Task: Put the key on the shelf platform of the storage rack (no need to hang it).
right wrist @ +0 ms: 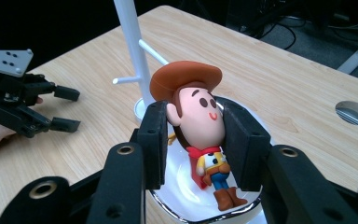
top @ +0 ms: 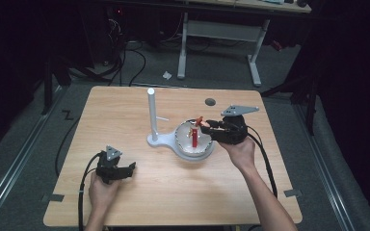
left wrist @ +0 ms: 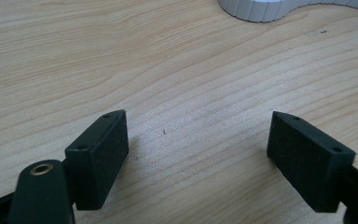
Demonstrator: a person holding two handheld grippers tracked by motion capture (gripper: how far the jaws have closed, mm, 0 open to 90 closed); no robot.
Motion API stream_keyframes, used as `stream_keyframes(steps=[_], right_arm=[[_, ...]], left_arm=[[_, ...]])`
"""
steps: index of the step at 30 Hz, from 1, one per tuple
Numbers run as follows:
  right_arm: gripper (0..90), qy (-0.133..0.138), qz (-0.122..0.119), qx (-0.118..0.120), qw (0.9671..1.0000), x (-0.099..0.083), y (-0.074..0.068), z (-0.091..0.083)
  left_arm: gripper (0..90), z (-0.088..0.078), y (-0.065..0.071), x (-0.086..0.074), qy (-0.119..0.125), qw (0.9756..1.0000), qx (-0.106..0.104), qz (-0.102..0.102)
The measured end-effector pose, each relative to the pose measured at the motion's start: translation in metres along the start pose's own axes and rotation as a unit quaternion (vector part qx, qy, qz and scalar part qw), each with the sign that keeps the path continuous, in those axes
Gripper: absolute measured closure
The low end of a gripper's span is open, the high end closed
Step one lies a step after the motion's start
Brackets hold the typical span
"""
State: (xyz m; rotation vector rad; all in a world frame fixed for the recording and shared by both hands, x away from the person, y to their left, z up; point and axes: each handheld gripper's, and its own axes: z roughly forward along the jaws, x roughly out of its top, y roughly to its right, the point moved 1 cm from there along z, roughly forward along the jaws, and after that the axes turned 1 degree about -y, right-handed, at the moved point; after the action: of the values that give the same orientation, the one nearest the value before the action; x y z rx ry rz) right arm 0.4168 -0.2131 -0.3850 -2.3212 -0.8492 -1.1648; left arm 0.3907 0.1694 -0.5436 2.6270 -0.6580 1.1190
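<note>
Here the right gripper (right wrist: 193, 140) is clamped on the head of a small cowboy figure (right wrist: 200, 135), one black pad on each side of its face, and holds it just over a white bowl (right wrist: 177, 205), feet pointing down into it. In the high view the same gripper (top: 207, 126) reaches in from the right with the figure (top: 196, 126) above the bowl (top: 185, 153) near the table's middle. As a judgement, the pick-up is done and the placing is what remains: the figure is not yet resting on the bowl's floor, and the jaws must open once it does.

Nearer the person, the left gripper (top: 125, 169) lies low on the wooden table (top: 125, 202), its jaws spread with only bare wood between them.

Farther on, a white stand (top: 151, 115) with a tall post and thin side pegs rises just beside the bowl; its post is close enough to catch the gripper on a careless swing. Beyond it a round grey hole (top: 210, 102) sits in the tabletop, well clear of the work.
</note>
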Motion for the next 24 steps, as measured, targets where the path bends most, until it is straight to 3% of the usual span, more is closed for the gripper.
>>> stream_keyframes(steps=[5,24], right_arm=[[62.4,-0.002,0.016,0.006,0.9998,-0.006,0.003,0.008],[62.2,-0.044,0.014,0.002,0.9989,-0.022,0.002,0.051]], left_arm=[[21.1,0.0,0.0,0.0,0.0,1.0,0.0,0.0],[21.1,0.0,0.0,0.0,0.0,1.0,0.0,0.0]])
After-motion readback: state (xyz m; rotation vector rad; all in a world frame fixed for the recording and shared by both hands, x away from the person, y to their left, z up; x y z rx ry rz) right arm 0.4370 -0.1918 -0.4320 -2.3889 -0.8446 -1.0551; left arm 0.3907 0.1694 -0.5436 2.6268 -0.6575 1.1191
